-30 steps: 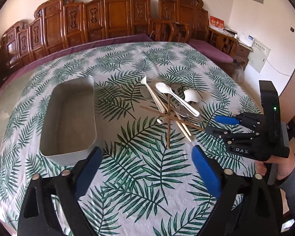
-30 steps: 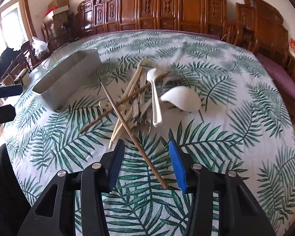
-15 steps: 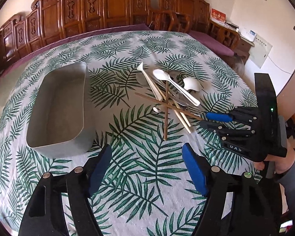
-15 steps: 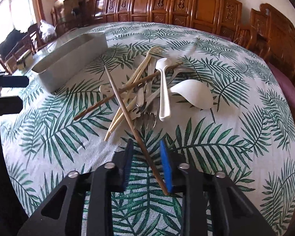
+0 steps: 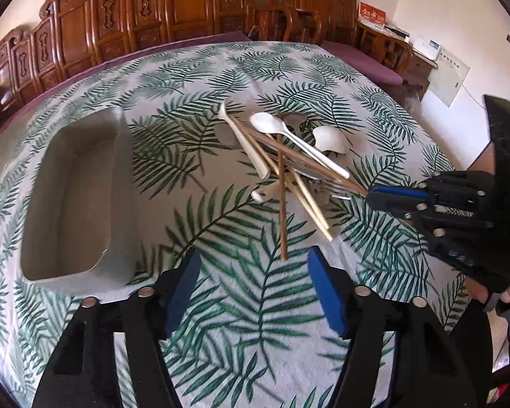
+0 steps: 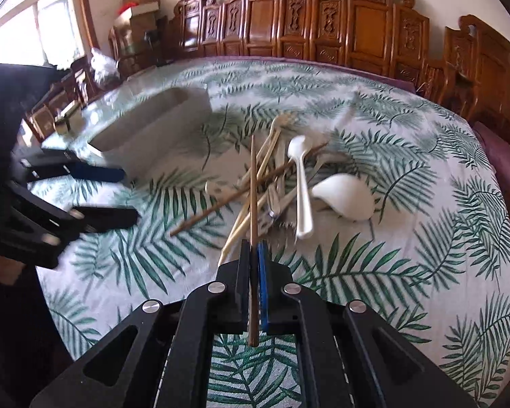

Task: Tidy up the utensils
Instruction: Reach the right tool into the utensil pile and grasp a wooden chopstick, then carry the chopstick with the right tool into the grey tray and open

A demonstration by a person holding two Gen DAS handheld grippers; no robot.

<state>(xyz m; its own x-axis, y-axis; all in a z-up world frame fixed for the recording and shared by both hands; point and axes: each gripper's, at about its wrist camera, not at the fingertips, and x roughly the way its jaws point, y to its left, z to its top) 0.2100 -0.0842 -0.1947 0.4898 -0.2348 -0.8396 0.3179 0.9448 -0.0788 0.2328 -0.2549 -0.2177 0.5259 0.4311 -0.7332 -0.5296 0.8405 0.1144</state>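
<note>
Right tool clenched on one dark chopstick, lifted from the utensil pile

The right tool (image 6: 254, 255) grips a dark wooden chopstick (image 6: 253, 183) whose long axis runs straight ahead along the fingers, tip over the pile of utensils (image 5: 289, 159) on the table (image 5: 241, 312). The left tool (image 5: 251, 289) is closing with nothing between its pads, just short of another dark chopstick (image 5: 282, 210) that points toward it. A grey tray (image 5: 74, 197) lies lengthwise left of the pile

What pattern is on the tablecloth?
Green palm fronds on a pale ground, on the tablecloth; clearest in the left wrist view.
</note>
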